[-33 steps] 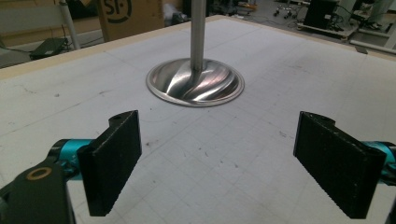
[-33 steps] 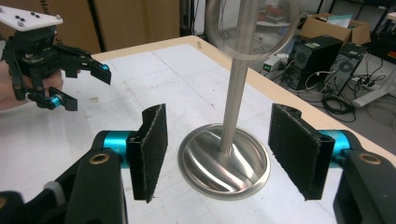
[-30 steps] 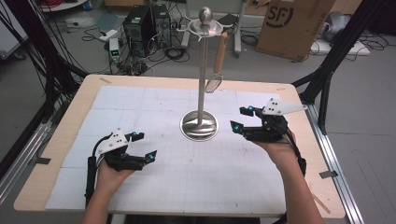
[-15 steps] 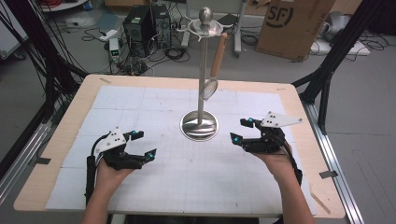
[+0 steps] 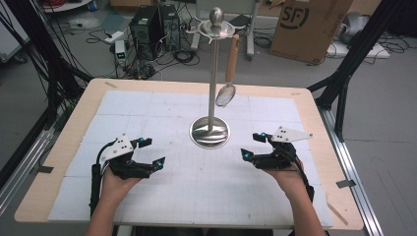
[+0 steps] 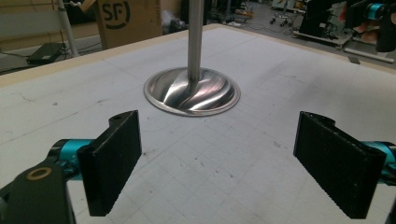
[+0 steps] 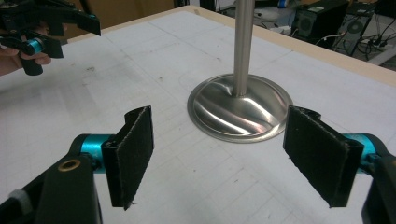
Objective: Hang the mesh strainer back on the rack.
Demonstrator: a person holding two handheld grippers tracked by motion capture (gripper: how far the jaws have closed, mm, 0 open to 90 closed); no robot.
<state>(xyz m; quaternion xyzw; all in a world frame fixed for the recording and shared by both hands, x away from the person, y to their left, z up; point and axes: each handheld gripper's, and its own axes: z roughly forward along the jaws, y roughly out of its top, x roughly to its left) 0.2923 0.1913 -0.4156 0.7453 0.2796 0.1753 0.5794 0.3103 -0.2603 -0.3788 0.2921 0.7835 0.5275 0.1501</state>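
Black pads of the right gripper [image 5: 257,145] stand wide apart, having just been opening, grasping nothing; the left gripper [image 5: 152,154] is likewise released. Both hover over the desk [image 5: 314,118], flanking the steel stand [image 5: 210,130]. Behind, a cardboard box [image 5: 305,24] reads "SF".

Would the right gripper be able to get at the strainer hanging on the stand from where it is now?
Probably yes: the right gripper is open and empty, and nothing lies between it and the strainer hanging off the stand, though it must rise.
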